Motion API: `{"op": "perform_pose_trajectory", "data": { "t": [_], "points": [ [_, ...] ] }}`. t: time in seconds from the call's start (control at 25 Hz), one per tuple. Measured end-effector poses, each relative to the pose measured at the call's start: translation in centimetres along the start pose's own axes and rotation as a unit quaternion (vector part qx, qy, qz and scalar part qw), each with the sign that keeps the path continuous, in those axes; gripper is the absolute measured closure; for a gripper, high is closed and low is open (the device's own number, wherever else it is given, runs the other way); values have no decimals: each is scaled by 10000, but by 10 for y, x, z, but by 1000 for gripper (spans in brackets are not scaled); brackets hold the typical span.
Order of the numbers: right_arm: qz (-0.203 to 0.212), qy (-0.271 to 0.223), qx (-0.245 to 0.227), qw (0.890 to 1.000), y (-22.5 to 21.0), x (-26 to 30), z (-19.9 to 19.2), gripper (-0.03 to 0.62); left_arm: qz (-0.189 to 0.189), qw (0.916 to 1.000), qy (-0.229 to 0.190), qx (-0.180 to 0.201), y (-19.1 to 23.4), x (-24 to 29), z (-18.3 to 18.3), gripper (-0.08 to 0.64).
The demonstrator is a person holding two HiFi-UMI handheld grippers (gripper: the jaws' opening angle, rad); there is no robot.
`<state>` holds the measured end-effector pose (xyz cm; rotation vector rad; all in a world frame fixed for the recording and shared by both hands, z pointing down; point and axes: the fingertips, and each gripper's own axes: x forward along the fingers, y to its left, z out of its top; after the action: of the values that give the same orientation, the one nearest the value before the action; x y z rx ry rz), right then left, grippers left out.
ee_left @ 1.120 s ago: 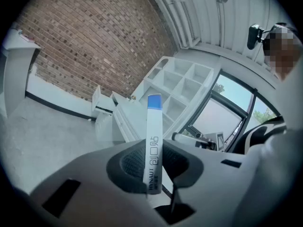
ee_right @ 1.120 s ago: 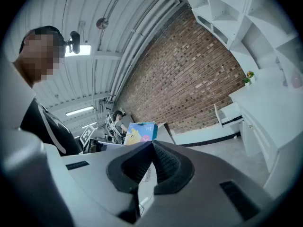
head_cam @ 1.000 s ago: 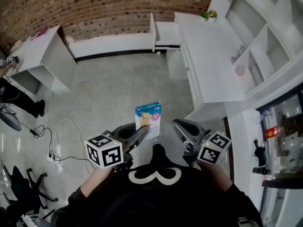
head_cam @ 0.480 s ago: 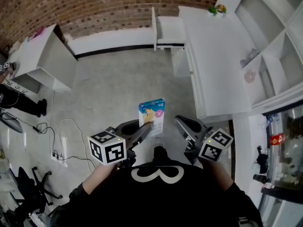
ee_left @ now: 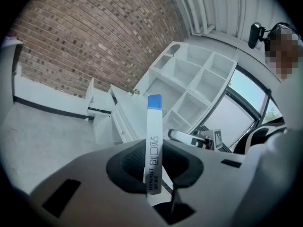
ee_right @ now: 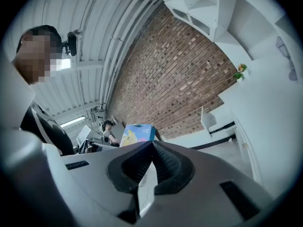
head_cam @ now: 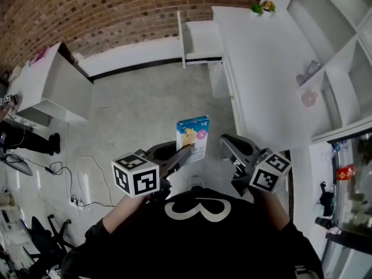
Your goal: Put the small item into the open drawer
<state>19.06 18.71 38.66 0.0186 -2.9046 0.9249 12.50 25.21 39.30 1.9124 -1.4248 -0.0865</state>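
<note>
A small blue-and-white carton stands upright between the pads of my left gripper, which is shut on its lower part. In the left gripper view the carton shows edge-on, rising out of the left gripper. My right gripper hangs beside it on the right, apart from the carton, jaws together and empty. From the right gripper view the carton shows just past the closed jaws. The open white drawer sticks out from the far end of the desk, well ahead of both grippers, and shows as the drawer in the left gripper view.
A long white desk runs along the right, with open shelving behind it and a small green and yellow item at its far end. A white side table stands at the left. Cables lie on the grey floor.
Both grippers and the carton sit slightly further right and lower in the head view, and the desk and drawer have shifted in it. The grip on the carton is unchanged.
</note>
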Motion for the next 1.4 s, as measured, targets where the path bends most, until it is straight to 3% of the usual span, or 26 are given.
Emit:
{"op": "perform_pose_trajectory", "data": {
  "t": [0.32,0.84,1.08,1.4],
  "points": [
    [50,-252,-244,9994,-30,6,38,583,69,9993,-154,320,8,22,37,483],
    [21,-228,-305,9993,-36,20,61,583,63,9985,-367,400,16,21,70,483],
    [-100,-77,-248,9996,-52,35,58,583,12,9989,-408,241,42,28,70,483],
    [-436,-193,-250,9985,-88,80,83,584,-321,9987,-267,278,91,57,112,485]
  ]
}}
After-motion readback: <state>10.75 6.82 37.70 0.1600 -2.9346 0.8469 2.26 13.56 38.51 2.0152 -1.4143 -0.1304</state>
